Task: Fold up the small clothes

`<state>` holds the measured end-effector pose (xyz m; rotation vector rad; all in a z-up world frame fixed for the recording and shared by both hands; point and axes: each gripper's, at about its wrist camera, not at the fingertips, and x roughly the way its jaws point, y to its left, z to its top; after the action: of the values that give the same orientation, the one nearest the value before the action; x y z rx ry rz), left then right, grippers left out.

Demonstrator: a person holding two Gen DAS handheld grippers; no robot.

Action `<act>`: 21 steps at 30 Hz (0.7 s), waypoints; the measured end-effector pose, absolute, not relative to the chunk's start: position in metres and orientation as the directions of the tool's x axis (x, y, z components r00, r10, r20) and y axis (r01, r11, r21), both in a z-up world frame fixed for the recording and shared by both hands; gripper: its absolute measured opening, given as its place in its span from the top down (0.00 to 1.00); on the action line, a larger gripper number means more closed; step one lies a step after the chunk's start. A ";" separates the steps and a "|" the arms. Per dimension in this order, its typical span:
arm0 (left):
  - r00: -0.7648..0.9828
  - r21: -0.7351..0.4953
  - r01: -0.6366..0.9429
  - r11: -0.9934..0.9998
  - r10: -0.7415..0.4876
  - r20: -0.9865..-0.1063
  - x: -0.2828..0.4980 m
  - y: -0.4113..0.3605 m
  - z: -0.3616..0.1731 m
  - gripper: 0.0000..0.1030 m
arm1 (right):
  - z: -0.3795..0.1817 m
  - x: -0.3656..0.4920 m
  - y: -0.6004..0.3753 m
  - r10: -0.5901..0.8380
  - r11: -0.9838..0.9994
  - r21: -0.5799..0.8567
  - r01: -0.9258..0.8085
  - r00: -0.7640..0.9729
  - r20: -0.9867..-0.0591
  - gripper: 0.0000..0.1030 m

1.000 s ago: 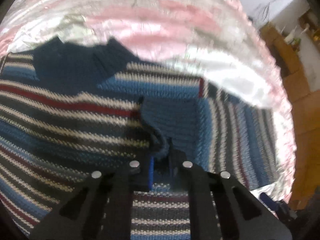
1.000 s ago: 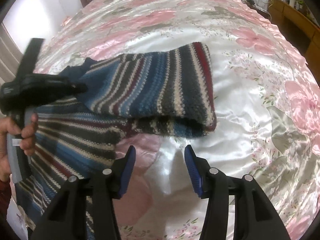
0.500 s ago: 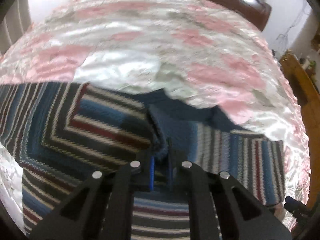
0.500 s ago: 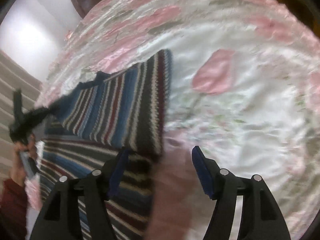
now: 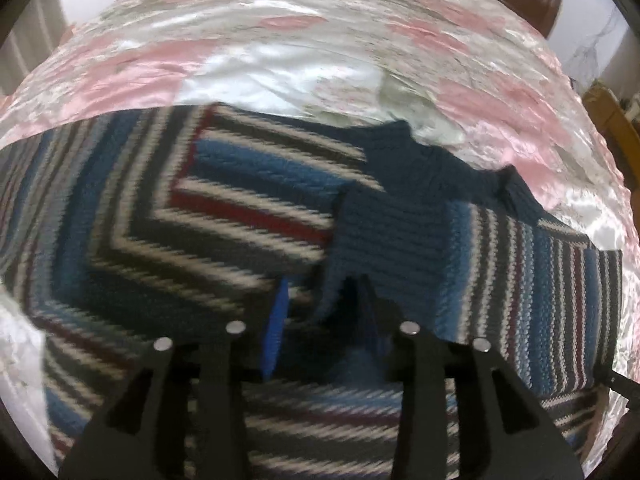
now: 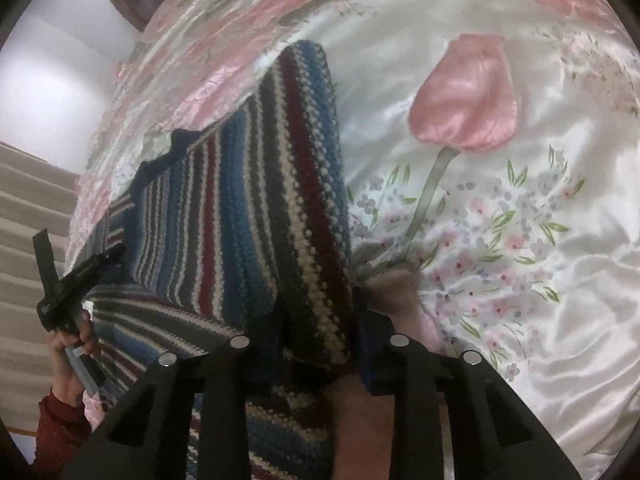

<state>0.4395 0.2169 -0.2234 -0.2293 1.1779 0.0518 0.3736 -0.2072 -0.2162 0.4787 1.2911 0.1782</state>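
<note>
Striped sweater (image 5: 248, 216) on bed (image 5: 280, 52), both sleeves folded in. Left hand-held gripper (image 5: 324, 320) wide, cuff between fingers. Right hand-held gripper (image 6: 316, 344) wide around folded edge. Body fold left.

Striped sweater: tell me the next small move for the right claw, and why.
Probably shut the right claw on the folded edge of the striped sweater. Its fingers stand apart with that edge lying between them, not yet pinched. The left claw has opened around the navy cuff, so nothing grips the sweater for the next fold.
</note>
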 end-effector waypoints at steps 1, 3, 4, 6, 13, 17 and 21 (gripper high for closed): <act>0.391 -0.155 -0.171 0.973 -0.077 -0.917 0.437 0.222 -0.218 0.65 | -0.212 0.374 -0.207 0.383 0.891 0.433 0.139 0.281 -0.880 0.63; 0.414 -0.177 -0.189 0.966 -0.085 -0.906 0.434 0.233 -0.204 0.65 | -0.191 0.372 -0.204 0.334 0.916 0.385 0.110 0.319 -0.887 0.59; 0.427 -0.187 -0.187 0.964 -0.091 -0.900 0.434 0.234 -0.193 0.65 | -0.178 0.371 -0.199 0.305 0.931 0.354 0.087 0.348 -0.887 0.59; 0.447 -0.213 -0.157 0.964 -0.123 -0.886 0.436 0.225 -0.177 0.65 | -0.163 0.376 -0.189 0.318 0.931 0.362 0.054 0.370 -0.873 0.57; 0.402 -0.249 -0.051 0.967 -0.208 -0.892 0.448 0.161 -0.190 0.61 | -0.175 0.397 -0.147 0.323 0.940 0.341 -0.001 0.319 -0.891 0.57; 0.343 -0.208 -0.068 0.976 -0.173 -0.923 0.454 0.157 -0.226 0.61 | -0.197 0.395 -0.152 0.306 0.945 0.326 0.017 0.302 -0.903 0.57; 0.338 -0.203 -0.068 0.977 -0.169 -0.926 0.453 0.159 -0.244 0.61 | -0.212 0.396 -0.155 0.310 0.942 0.335 0.033 0.301 -0.902 0.57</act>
<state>0.4528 0.1590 -0.2444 -0.2203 1.2270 -0.0658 0.3957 -0.1551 -0.2121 0.3159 1.2578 0.1877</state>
